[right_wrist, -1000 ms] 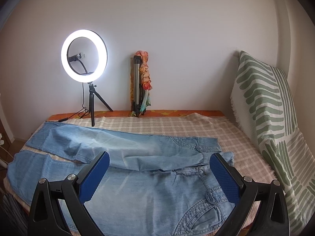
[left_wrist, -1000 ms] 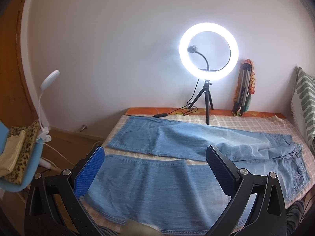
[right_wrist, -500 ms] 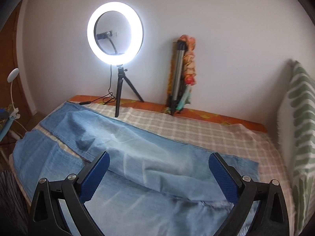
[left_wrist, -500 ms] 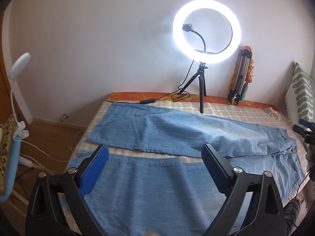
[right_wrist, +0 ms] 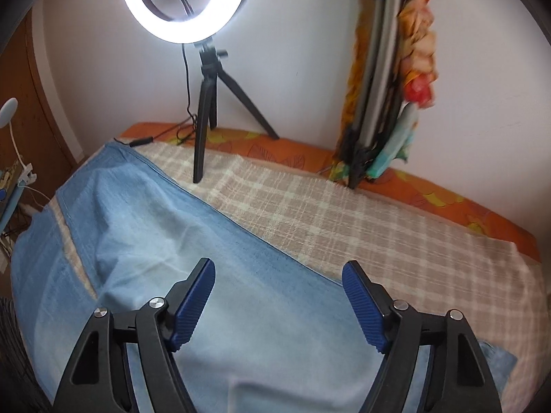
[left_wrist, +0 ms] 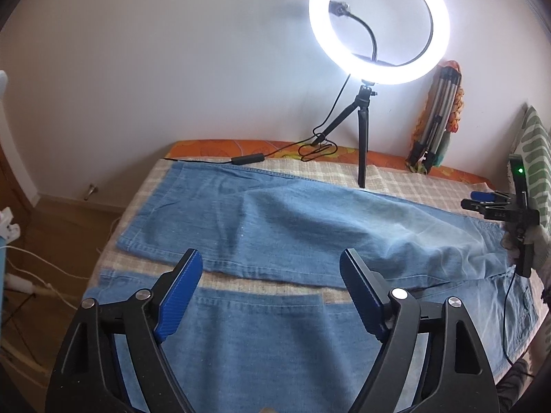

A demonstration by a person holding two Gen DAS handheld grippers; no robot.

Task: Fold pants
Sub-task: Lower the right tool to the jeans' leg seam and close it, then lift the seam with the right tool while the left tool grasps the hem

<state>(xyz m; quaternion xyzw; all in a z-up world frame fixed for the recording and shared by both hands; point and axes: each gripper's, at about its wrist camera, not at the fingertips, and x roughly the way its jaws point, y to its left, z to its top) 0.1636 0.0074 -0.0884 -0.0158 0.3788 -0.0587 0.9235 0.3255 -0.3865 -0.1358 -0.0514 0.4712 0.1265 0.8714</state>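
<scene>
Two grippers hover above a pair of pale blue jeans [left_wrist: 292,227] spread flat on a bed covered by a beige checked blanket [right_wrist: 344,220]. Nearest the lens at 6 o'clock in the left wrist view, the left gripper [left_wrist: 272,292] has its blue-padded fingers [left_wrist: 179,296] spread wide, holding nothing, above the nearer trouser leg. In the right wrist view the right gripper [right_wrist: 279,296] is likewise spread and empty, over the upper part of the far leg; it also shows at 3 o'clock in the left wrist view, gripped by a gloved hand [left_wrist: 523,241] above the waist end of the jeans. The two legs lie side by side with a strip of blanket showing between them, cuffs toward 9 o'clock and waist toward 3 o'clock in the left view. Beyond the jeans, at 12 o'clock, a lit ring light [left_wrist: 378,24] stands on a small black tripod [left_wrist: 361,144] whose front foot rests on the blanket just beside the far leg's edge; its cable and inline switch [left_wrist: 248,160] trail across the orange bedsheet [left_wrist: 213,146] toward 11 o'clock. A folded silver tripod wrapped in colourful cloth [right_wrist: 382,79] leans on the white wall at 1 o'clock. A green-and-white patterned pillow [left_wrist: 537,158] stands at 3 o'clock, and a white clip lamp [right_wrist: 10,110] with loose cords sits off the bed at 9 o'clock.
</scene>
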